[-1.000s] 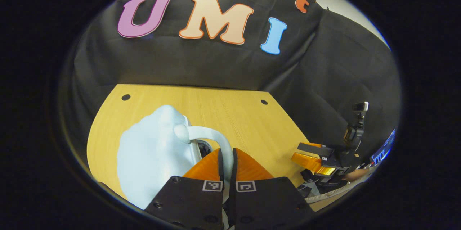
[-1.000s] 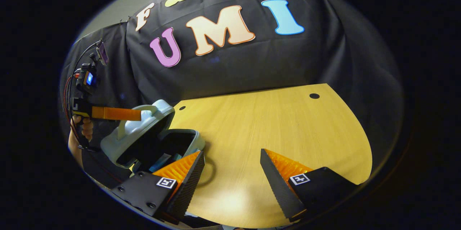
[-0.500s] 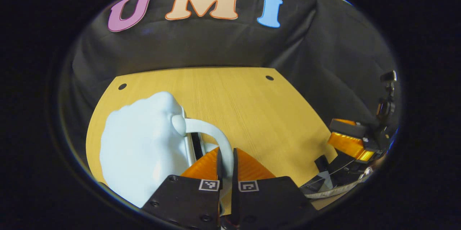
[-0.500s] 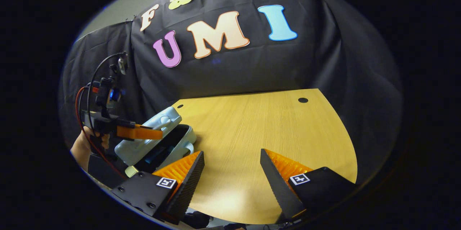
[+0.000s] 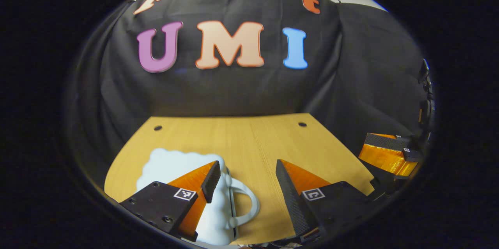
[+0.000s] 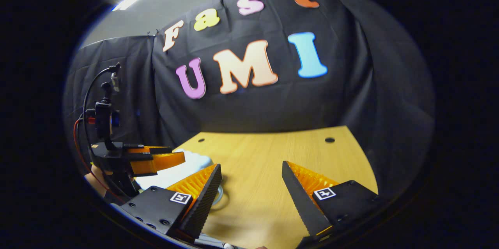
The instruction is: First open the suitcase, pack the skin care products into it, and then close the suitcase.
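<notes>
Both my grippers are spread wide, gripping nothing: left gripper (image 5: 245, 177) hangs over the closed pale suitcase (image 5: 171, 163) and its handle (image 5: 247, 204) on the table (image 5: 265, 140); right gripper (image 6: 251, 181) hovers beside it.

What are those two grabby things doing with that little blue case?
A person holds a pair of tongs in each hand over a wooden table. The pale blue suitcase lies closed and flat on it, handle pointing toward the camera. The left tongs hang open above the handle, gripping nothing. The right tongs are open too, off to the side over bare table. The packing looks finished.
</notes>
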The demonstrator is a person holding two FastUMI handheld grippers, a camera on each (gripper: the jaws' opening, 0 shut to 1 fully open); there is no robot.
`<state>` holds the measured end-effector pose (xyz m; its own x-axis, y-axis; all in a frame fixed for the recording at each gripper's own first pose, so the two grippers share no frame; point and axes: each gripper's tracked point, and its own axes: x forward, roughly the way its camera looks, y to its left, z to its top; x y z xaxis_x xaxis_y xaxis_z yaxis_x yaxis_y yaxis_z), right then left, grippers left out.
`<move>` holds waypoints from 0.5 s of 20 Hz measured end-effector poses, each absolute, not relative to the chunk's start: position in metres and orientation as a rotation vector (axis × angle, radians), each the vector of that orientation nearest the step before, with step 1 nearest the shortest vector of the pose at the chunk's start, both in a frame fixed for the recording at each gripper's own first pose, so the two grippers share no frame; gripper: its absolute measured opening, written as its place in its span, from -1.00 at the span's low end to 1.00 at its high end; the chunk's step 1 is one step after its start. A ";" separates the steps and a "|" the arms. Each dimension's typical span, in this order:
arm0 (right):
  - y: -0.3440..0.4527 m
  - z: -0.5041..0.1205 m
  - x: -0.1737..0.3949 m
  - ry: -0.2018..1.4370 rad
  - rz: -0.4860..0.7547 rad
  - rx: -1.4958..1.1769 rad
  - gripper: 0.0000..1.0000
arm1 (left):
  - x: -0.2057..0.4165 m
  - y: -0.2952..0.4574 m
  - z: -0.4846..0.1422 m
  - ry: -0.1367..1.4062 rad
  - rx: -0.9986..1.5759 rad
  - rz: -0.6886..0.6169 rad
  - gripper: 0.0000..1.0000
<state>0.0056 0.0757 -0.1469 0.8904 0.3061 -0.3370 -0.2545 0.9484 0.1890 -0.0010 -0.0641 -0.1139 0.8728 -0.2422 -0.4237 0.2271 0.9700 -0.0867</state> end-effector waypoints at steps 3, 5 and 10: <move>0.088 -0.096 0.018 0.218 0.208 0.055 0.95 | 0.002 -0.045 -0.075 0.327 -0.006 -0.190 0.70; 0.105 -0.063 0.018 0.123 0.193 0.035 0.95 | 0.003 -0.036 -0.054 0.263 0.016 -0.178 0.70; 0.135 -0.038 0.011 0.072 0.196 0.059 0.94 | -0.001 -0.030 -0.027 0.201 -0.020 -0.211 0.69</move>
